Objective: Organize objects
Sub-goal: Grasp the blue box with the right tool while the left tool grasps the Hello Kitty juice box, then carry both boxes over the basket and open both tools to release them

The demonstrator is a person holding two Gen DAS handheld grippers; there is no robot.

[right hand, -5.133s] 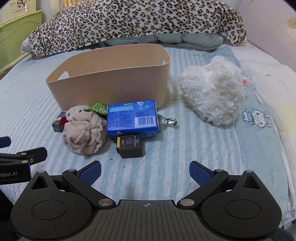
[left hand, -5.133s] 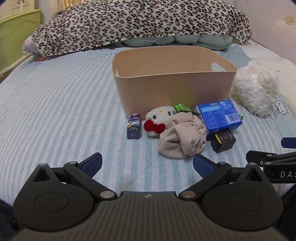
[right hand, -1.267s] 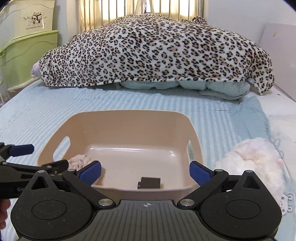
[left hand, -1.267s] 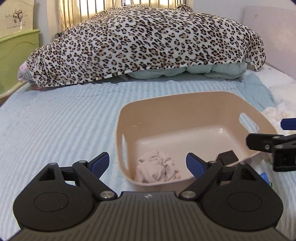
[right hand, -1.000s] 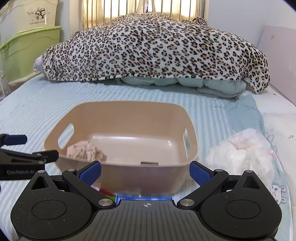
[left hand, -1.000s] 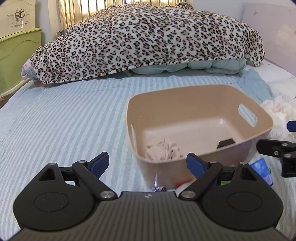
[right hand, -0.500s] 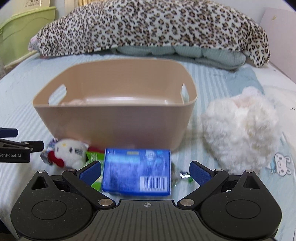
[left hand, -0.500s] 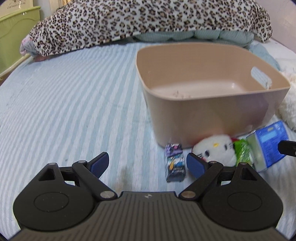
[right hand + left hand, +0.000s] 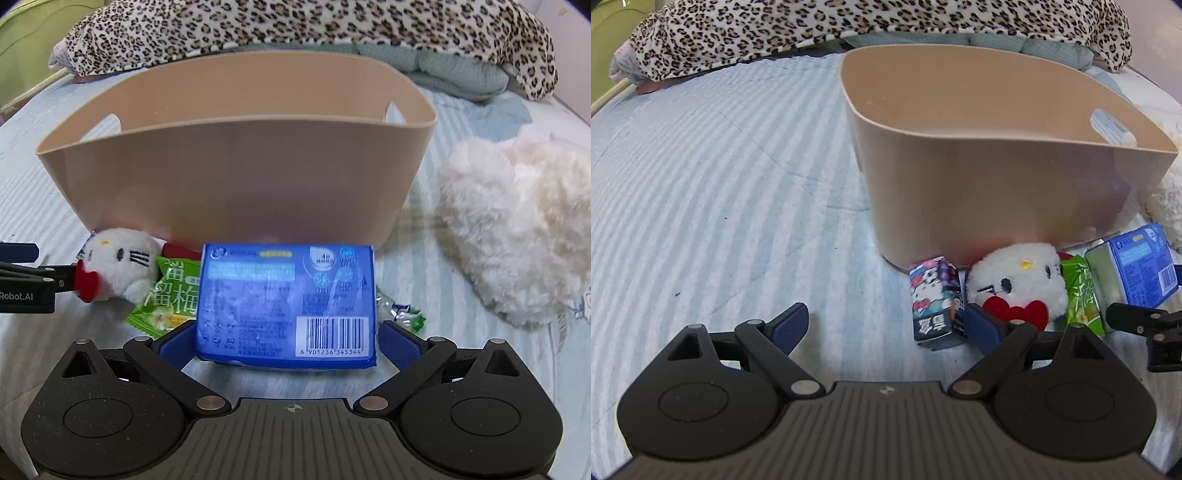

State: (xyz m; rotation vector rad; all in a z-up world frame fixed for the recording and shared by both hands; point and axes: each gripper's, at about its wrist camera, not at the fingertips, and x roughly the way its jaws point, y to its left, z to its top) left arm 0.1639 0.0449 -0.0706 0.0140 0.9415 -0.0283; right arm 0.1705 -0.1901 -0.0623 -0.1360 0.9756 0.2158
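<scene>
A tan plastic bin (image 9: 997,177) stands on the striped bed; it also shows in the right wrist view (image 9: 236,173). In front of it lie a small printed carton (image 9: 936,304), a white cat plush (image 9: 1015,284) with a red bow, a green snack packet (image 9: 1084,291) and a blue box (image 9: 1141,269). My left gripper (image 9: 886,326) is open, low over the bed, just left of the carton. My right gripper (image 9: 286,341) is open with its fingers on either side of the blue box (image 9: 286,306), not closed on it. The plush (image 9: 118,264) and packet (image 9: 170,299) lie to its left.
A fluffy white plush (image 9: 517,236) lies right of the bin. A leopard-print blanket (image 9: 849,26) is heaped at the head of the bed. A silver-green wrapper (image 9: 400,312) lies beside the blue box. The bin's inside is hidden from both views.
Both grippers have dropped from above the bin down to the bed in front of it. The right gripper has moved forward until its fingers straddle the blue box.
</scene>
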